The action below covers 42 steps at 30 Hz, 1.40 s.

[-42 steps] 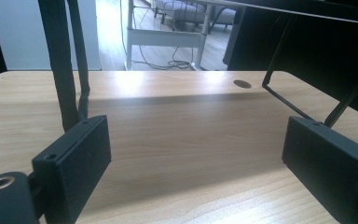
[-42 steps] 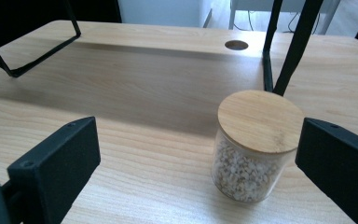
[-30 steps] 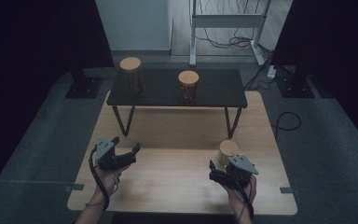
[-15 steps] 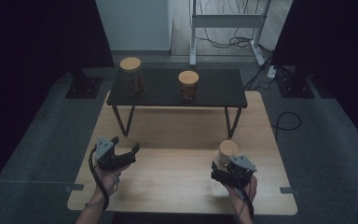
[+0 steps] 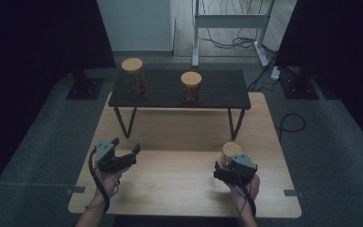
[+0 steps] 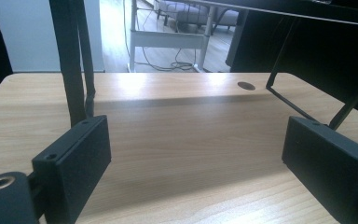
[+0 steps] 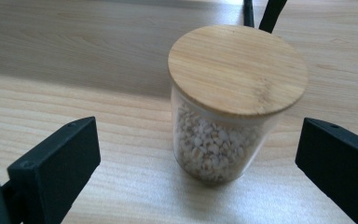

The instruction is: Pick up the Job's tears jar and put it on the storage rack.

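A glass jar (image 7: 235,102) with a round bamboo lid, filled with pale grains, stands on the wooden table (image 5: 179,189) at the right front. My right gripper (image 7: 199,140) is open just short of it, its jaws wide on either side and not touching the glass. In the high view the same jar (image 5: 231,149) sits just beyond the right gripper (image 5: 230,164). My left gripper (image 5: 125,146) hovers open at the left front with nothing between its jaws. The left gripper (image 6: 200,158) faces bare wood.
A low black side table (image 5: 217,92) on thin legs stands across the back of the wooden table. It carries a tall bamboo-lidded jar (image 5: 133,75) at the left and a shorter jar (image 5: 191,86) in the middle. A cable hole (image 6: 246,86) marks the tabletop.
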Each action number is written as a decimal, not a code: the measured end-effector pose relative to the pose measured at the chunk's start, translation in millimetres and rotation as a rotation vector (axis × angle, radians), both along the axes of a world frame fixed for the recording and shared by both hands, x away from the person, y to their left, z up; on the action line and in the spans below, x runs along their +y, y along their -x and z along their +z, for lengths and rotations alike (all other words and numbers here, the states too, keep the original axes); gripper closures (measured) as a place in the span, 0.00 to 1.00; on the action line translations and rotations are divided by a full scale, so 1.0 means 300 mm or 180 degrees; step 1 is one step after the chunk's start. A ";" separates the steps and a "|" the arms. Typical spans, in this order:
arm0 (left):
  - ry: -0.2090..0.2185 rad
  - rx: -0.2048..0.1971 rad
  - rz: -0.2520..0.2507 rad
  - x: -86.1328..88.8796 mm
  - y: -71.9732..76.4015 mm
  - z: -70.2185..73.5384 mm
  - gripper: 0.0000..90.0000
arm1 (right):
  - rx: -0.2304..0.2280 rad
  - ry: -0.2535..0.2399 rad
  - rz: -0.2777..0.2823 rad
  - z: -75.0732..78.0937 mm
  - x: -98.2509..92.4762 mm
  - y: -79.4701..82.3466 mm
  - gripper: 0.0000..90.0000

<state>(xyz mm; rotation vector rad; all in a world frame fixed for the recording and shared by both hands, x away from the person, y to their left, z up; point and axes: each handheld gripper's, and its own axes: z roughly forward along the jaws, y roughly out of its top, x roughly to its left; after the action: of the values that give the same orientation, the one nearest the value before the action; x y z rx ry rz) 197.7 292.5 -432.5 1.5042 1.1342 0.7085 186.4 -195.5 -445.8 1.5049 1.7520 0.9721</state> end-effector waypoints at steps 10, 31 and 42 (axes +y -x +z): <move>-0.0011 0.0013 0.0012 -0.001 -0.003 -0.003 0.08 | 0.0040 0.0046 -0.0026 -0.002 0.013 -0.058 0.00; -0.0028 0.0048 0.0040 0.001 -0.012 -0.008 0.08 | 0.0121 0.0105 -0.0153 -0.010 0.021 -0.153 0.00; -0.0036 0.0066 0.0049 0.001 -0.017 -0.013 0.08 | 0.0141 0.0094 -0.0152 -0.012 0.017 -0.184 0.00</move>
<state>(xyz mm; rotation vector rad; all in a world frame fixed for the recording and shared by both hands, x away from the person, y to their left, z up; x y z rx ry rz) 202.7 292.8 -436.3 1.5169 1.1603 0.7124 241.5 -190.3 -449.3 1.5532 1.7456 0.8916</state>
